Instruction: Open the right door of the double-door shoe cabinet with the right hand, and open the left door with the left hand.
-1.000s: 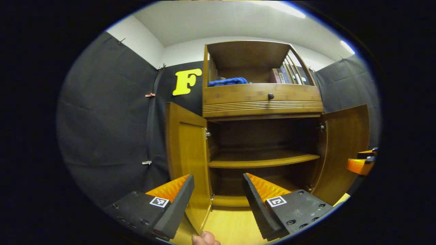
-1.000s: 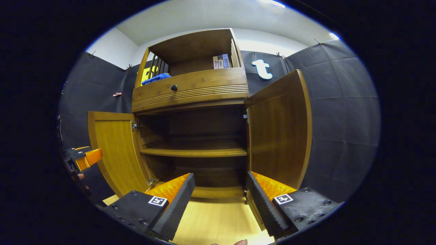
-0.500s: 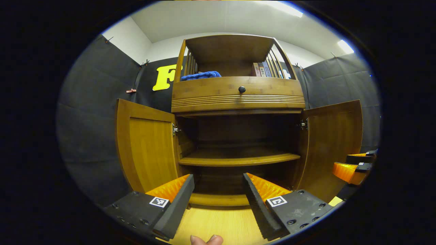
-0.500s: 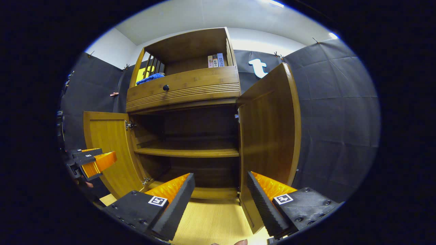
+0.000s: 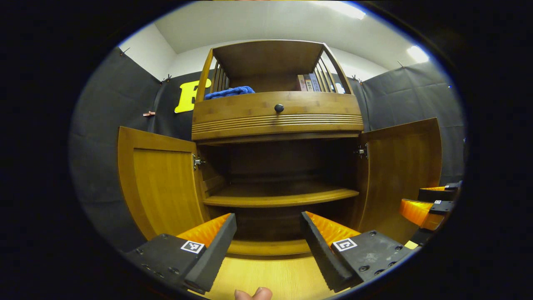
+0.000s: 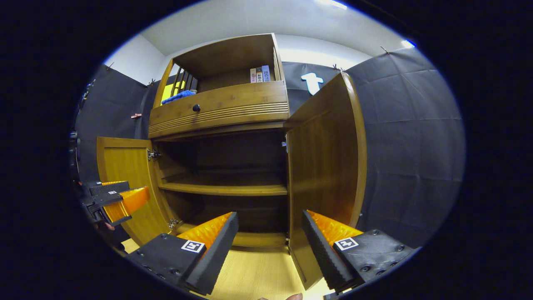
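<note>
Standing open on both sides, the shoe cabinet (image 5: 277, 121) faces two grippers that hold nothing.

In the left gripper view the left door (image 5: 160, 181) is swung out to the cabinet's left edge and the right door (image 5: 399, 166) to its right edge, baring a dark interior with one shelf (image 5: 281, 196) across the middle. The left gripper (image 5: 266, 246) has its fingers spread wide, apart from both doors, over the pale wooden floor (image 5: 266, 275); a fingertip (image 5: 253, 293) shows at the bottom edge. The right gripper (image 6: 268, 246) is likewise spread wide and empty, its right finger (image 6: 325, 246) low in front of the right door's bottom corner; whether they touch I cannot tell. Above the doors sits a drawer with a dark knob (image 5: 279, 108), and on top a blue cloth (image 5: 229, 91) at the left end and books (image 5: 308, 82) at the right.
</note>
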`<state>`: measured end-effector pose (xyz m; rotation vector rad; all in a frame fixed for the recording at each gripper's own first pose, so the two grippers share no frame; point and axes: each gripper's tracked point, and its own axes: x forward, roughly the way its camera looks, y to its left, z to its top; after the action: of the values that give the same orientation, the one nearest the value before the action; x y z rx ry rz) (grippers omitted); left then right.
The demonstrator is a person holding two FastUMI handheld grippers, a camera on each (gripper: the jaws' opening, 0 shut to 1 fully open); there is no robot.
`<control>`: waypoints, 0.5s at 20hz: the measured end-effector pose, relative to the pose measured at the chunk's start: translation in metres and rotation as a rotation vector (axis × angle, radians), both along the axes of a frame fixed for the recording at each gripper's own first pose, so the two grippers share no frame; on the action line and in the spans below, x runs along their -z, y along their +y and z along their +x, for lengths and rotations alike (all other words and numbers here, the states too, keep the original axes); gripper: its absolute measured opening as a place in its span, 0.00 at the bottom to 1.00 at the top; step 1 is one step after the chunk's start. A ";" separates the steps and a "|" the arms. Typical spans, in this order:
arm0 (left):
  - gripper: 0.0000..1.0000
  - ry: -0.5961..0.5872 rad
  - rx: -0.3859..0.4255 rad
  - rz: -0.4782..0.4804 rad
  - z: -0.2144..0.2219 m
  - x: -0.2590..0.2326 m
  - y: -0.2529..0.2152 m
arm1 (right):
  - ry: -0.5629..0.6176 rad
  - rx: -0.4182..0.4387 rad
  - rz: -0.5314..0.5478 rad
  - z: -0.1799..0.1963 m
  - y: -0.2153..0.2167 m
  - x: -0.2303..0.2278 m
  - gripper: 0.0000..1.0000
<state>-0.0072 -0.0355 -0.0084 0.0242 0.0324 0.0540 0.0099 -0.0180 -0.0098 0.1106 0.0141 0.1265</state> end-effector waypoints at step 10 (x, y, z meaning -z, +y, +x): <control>0.96 -0.005 -0.007 -0.010 0.002 -0.001 0.006 | -0.004 0.012 -0.012 0.001 -0.001 -0.003 0.98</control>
<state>-0.0054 -0.0290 -0.0072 0.0136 0.0274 0.0613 0.0110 -0.0189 -0.0070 0.0981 0.0105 0.1148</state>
